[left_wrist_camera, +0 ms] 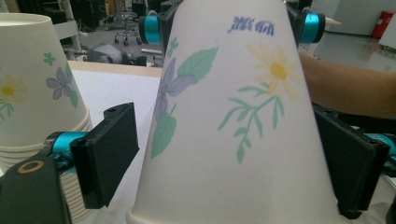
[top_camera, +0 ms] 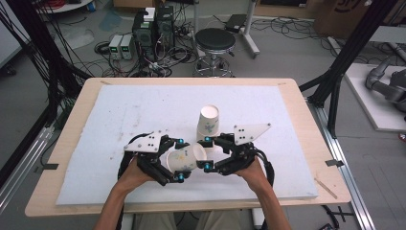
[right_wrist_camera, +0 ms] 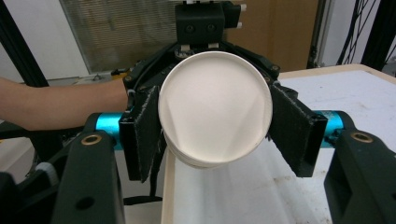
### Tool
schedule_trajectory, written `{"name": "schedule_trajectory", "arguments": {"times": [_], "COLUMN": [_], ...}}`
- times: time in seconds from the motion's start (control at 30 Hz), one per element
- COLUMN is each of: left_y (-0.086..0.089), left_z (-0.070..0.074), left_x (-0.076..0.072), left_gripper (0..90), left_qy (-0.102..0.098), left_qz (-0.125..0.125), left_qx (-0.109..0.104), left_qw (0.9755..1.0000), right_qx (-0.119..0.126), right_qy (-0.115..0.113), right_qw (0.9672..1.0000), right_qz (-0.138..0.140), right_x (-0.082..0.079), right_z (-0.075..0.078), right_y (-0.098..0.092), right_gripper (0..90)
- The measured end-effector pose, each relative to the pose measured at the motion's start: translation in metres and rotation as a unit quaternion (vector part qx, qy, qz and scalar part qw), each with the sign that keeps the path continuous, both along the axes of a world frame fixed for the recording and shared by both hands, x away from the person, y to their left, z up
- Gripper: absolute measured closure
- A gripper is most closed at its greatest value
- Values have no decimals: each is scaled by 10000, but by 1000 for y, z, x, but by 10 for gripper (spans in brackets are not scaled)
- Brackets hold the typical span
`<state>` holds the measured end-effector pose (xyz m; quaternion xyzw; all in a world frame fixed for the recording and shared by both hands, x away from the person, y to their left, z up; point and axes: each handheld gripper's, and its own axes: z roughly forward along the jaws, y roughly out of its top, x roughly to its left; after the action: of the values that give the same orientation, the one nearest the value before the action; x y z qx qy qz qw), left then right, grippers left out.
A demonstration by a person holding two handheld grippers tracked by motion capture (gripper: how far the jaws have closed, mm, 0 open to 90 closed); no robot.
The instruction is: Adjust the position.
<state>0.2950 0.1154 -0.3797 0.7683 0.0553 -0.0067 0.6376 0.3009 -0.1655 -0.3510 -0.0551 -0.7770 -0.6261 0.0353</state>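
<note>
A flower-printed paper cup (top_camera: 186,157) lies on its side in the air between my two grippers, just above the white mat (top_camera: 119,110). My right gripper (top_camera: 207,152) is shut on its narrow base end; in the right gripper view the pads (right_wrist_camera: 147,135) press both sides of the cup's round base (right_wrist_camera: 215,107). My left gripper (top_camera: 180,159) faces it and straddles the cup's wide rim end (left_wrist_camera: 224,93). Its jaws are open, with a small gap showing beside the left pad (left_wrist_camera: 105,154). A stack of upside-down cups (top_camera: 208,122) stands just beyond the grippers.
The same cup stack (left_wrist_camera: 32,93) rises close on the left in the left gripper view. The mat covers a wooden table (top_camera: 72,124) with bare edges all round. Beyond the far edge stand a black stool (top_camera: 215,43) and electronics boxes (top_camera: 148,31) among cables on the floor.
</note>
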Motion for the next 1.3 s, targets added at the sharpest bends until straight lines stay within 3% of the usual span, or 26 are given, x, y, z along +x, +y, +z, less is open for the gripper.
{"name": "schedule_trajectory", "arguments": {"times": [0.17, 0.27, 0.63, 0.67, 0.73, 0.97, 1.03, 1.13, 1.23, 1.3], "left_y": [1, 4, 7, 7, 8, 10, 10, 8, 7, 6], "left_z": [-2, -3, -3, -3, -4, -4, -1, 5, 13, 20], "left_x": [1, -1, -1, -1, -1, -2, -4, -7, -8, -7], "left_gripper": [154, 249, 312, 313, 314, 314, 314, 312, 312, 312], "left_qy": [3, -54, -123, -128, -100, -82, -63, -67, -21, -74], "left_qz": [-18, -96, -13, 10, 14, 27, 29, 11, -70, -147], "left_qx": [22, -86, -99, -90, -96, -26, 99, 620, 1116, 1518], "left_qw": [10000, 9999, 9999, 9999, 9999, 10000, 9999, 9981, 9937, 9883], "right_qx": [-5, -20, -66, -78, -139, -441, -634, -927, -1267, -1556], "right_qy": [1, -11, 5, -9, 52, -38, -46, -64, -143, -210], "right_qw": [10000, 10000, 10000, 10000, 9999, 9989, 9978, 9956, 9917, 9875], "right_qz": [26, -11, -14, -28, -85, -157, -195, -151, -160, -136], "right_x": [0, 0, 1, 1, 0, -2, -3, -4, -5, -7], "right_z": [-1, -1, -4, -4, -4, -1, -1, 1, 4, 7], "right_y": [1, 1, 0, 0, 2, 2, 3, 4, 5, 6], "right_gripper": [382, 382, 375, 349, 173, 168, 167, 167, 167, 168]}}
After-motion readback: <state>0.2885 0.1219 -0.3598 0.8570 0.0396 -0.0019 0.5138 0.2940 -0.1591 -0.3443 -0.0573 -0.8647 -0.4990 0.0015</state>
